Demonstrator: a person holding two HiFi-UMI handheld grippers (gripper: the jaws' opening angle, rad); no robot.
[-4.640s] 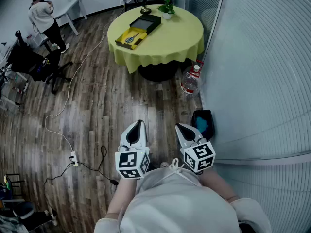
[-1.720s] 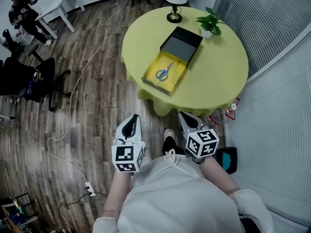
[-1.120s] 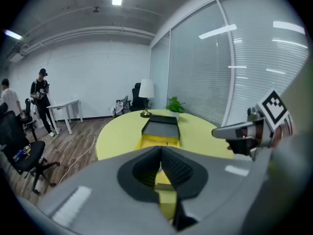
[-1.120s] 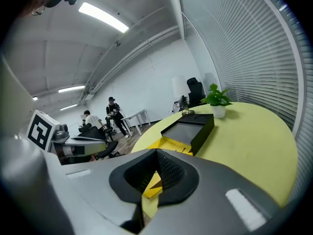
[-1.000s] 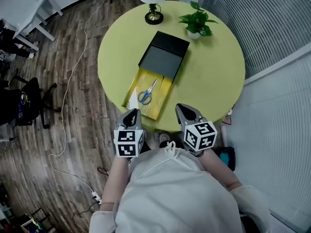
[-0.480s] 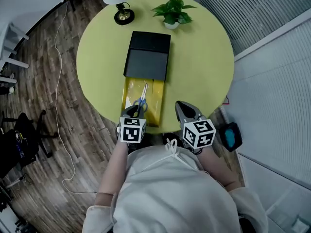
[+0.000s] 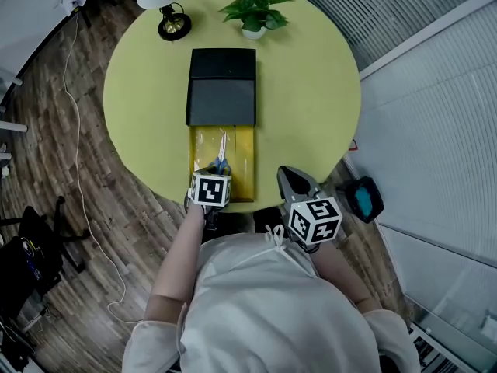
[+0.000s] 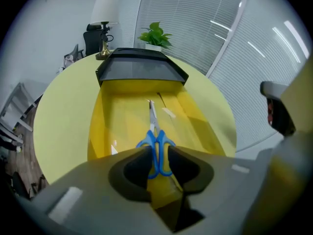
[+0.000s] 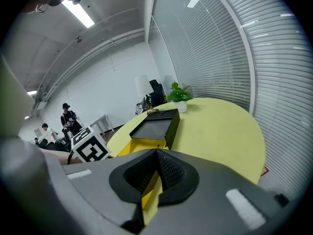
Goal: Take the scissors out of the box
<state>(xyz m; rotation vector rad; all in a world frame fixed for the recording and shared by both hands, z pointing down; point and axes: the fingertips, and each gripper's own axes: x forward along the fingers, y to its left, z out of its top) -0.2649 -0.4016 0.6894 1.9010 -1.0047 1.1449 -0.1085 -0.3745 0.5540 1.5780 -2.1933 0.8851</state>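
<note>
Blue-handled scissors (image 7: 220, 160) lie in the yellow tray of the box (image 7: 242, 169), blades pointing away from me toward the black lid (image 7: 221, 99). My left gripper (image 7: 210, 183) hangs over the tray's near end, just short of the handles. In the left gripper view its jaws stand a narrow gap apart (image 8: 157, 153), and the scissors (image 8: 155, 138) show through that gap, not held. My right gripper (image 7: 288, 175) is at the table's near edge, right of the box; its jaws (image 9: 156, 154) meet with nothing between them.
The box rests on a round yellow table (image 7: 311, 92). A lamp (image 7: 167, 18) and a potted plant (image 7: 252, 6) stand at the far side. A teal bin (image 7: 363, 199) sits on the floor at right. A cable (image 7: 78, 130) runs over the wooden floor at left.
I have walked up to the table until the box lies right in front. My left gripper has moved forward over the tray's near end; the right one stays beside it.
</note>
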